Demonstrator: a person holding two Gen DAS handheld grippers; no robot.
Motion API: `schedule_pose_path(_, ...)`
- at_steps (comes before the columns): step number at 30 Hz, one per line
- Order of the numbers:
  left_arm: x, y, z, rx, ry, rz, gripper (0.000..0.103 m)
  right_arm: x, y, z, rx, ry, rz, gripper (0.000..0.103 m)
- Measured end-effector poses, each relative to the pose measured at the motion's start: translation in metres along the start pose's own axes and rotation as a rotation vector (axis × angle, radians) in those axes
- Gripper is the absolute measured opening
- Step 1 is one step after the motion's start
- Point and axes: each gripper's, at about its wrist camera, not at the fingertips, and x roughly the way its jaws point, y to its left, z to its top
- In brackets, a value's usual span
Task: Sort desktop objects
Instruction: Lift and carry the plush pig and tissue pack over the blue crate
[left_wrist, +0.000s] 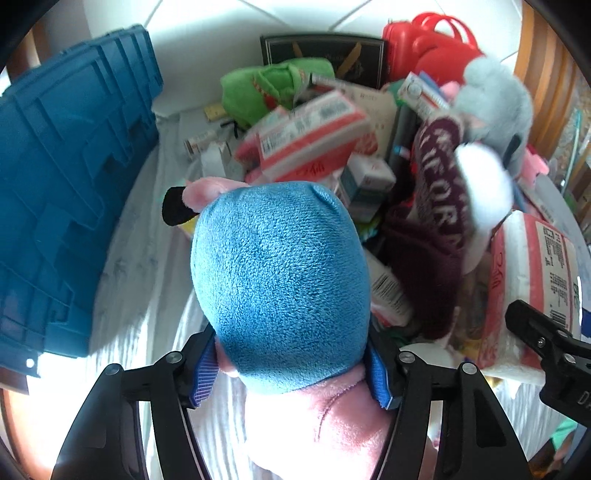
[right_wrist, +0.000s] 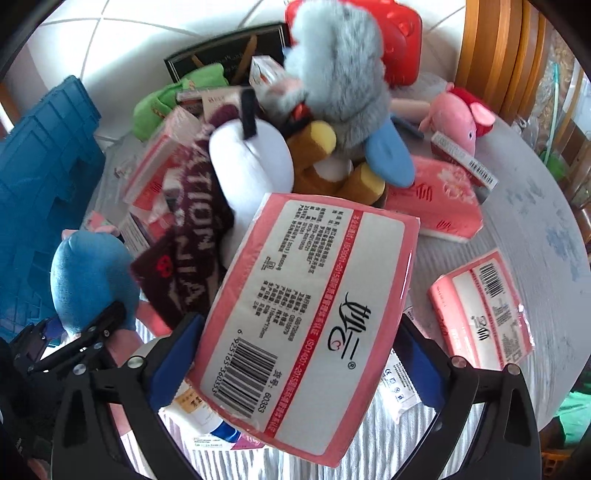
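Note:
My left gripper (left_wrist: 291, 373) is shut on a blue and pink plush toy (left_wrist: 280, 280), held above the table beside the pile; the toy also shows in the right wrist view (right_wrist: 92, 280). My right gripper (right_wrist: 295, 354) is shut on a pink tissue pack (right_wrist: 306, 314), lifted over the table. This pack shows in the left wrist view (left_wrist: 532, 295) with the right gripper's finger (left_wrist: 535, 332) on it. A grey plush mouse (right_wrist: 340, 66), a white plush (right_wrist: 251, 158) and a maroon knit cloth (right_wrist: 192, 236) lie in the pile.
A blue plastic crate (left_wrist: 66, 192) stands at the left. Other pink tissue packs (right_wrist: 484, 310) (right_wrist: 436, 195), a pink pig plush (right_wrist: 461, 114), a green plush (left_wrist: 266, 88), a red case (right_wrist: 402, 48), a black box (left_wrist: 325, 55) and small cartons lie on the table. Wooden chairs (right_wrist: 495, 55) stand behind.

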Motion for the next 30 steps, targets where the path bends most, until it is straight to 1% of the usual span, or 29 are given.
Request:
schedule_pose_path(6, -0.042, -0.002, 0.004, -0.007, -0.091, 0.012, 0.065, -0.036, 0.01, 0.01, -0.04, -0.089, 0.017, 0.101)
schedule_pose_path(11, -0.083, 0.001, 0.012, -0.029, -0.178, 0.016, 0.065, -0.077, 0.021, 0.02, -0.103, -0.196, 0.028, 0.101)
schedule_pose_path(17, -0.129, 0.005, 0.018, -0.054, -0.282, 0.039, 0.065, -0.127, 0.034, 0.034, -0.18, -0.315, 0.049, 0.101)
schedule_pose_path(21, -0.157, 0.009, 0.024, -0.075, -0.346, 0.062, 0.065, -0.15, 0.043, 0.044, -0.222, -0.371, 0.072, 0.101)
schedule_pose_path(26, -0.177, 0.013, 0.033, -0.102, -0.395, 0.105, 0.065, -0.172, 0.054, 0.054, -0.276, -0.431, 0.107, 0.101)
schedule_pose_path(30, -0.185, 0.021, 0.034, -0.126, -0.407, 0.135, 0.065, -0.177, 0.063, 0.061, -0.307, -0.449, 0.136, 0.101)
